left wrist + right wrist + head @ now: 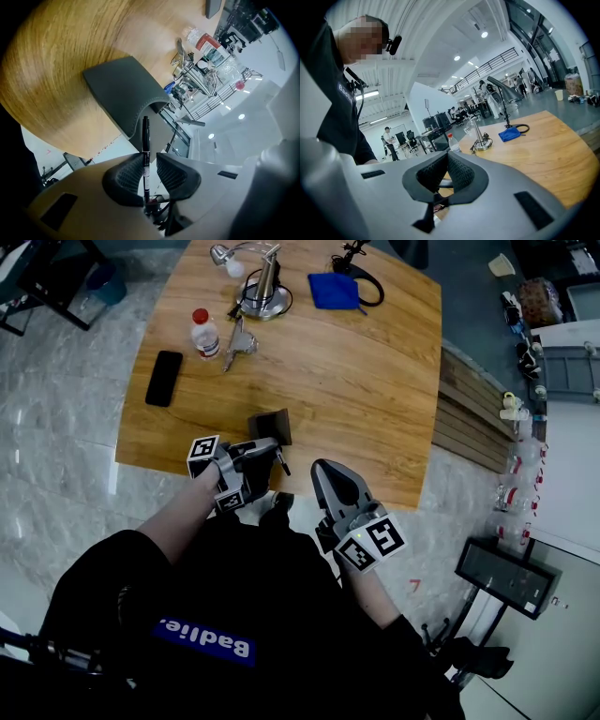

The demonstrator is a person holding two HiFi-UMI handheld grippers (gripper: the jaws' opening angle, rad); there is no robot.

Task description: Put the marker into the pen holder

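The left gripper (149, 165) grasps the marker (146, 140) in its jaws, tip just short of the pen holder (123, 91) on the counter (366, 381); the right gripper's (446, 169) jaws sit clenched, empty.

the holder (271, 427) sits near the table's (375, 399) front edge, the marker (146, 140) just before it. phone (164, 378) and bottle (204, 334) lie behind-left, cloth (334, 291) far behind.

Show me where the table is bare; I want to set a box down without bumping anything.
Free: the wide right half of the table, from the blue cloth to the near edge, right of the pen holder; also between phone and pen holder. Crowded: the far edge, around bottle and metal stand.
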